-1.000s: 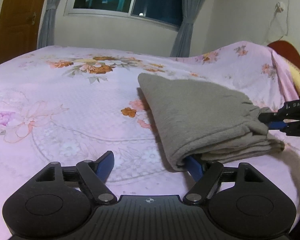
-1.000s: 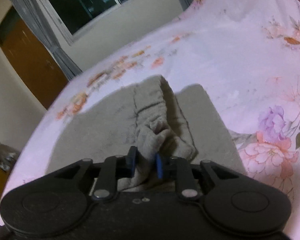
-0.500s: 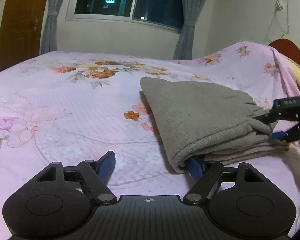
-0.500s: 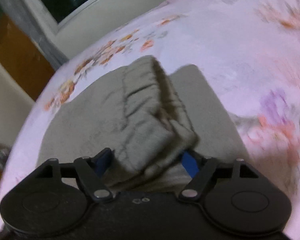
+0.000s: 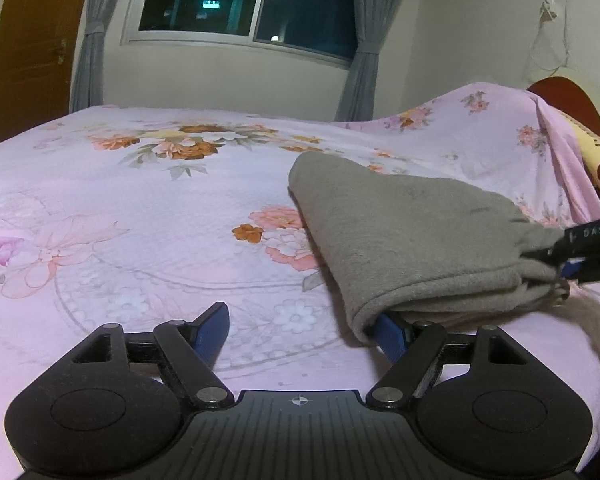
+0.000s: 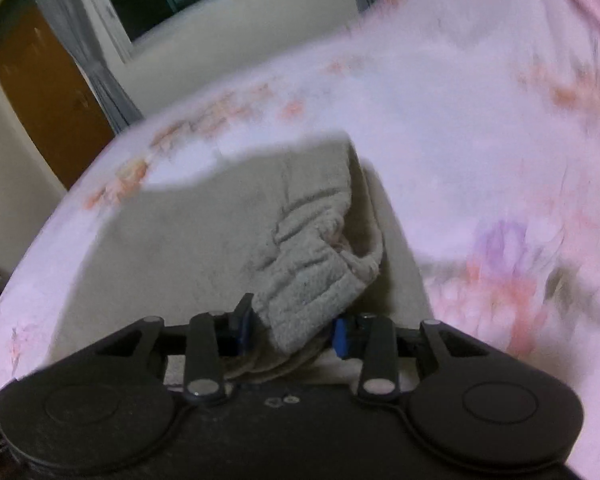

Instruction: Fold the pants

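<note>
The grey fleece pants (image 5: pixel 412 240) lie folded in a thick stack on the pink floral bed sheet (image 5: pixel 140 216). My left gripper (image 5: pixel 304 332) is open at the stack's near edge; its right finger (image 5: pixel 390 334) is tucked under the fold and its left finger rests on the sheet. My right gripper (image 6: pixel 292 330) has its jaws partly apart around the gathered waistband end (image 6: pixel 316 264) of the pants. It also shows in the left wrist view (image 5: pixel 580 254) at the stack's right end.
The bed fills both views. A raised pillow area under the sheet (image 5: pixel 492 128) and a red headboard (image 5: pixel 568 100) are at the far right. A window (image 5: pixel 244 4), curtains and a wooden door (image 5: pixel 32 44) stand behind.
My right gripper opened from shut on the waistband, then narrowed again around it while moving; its view is now blurred. My left gripper stayed open with its finger under the fold.
</note>
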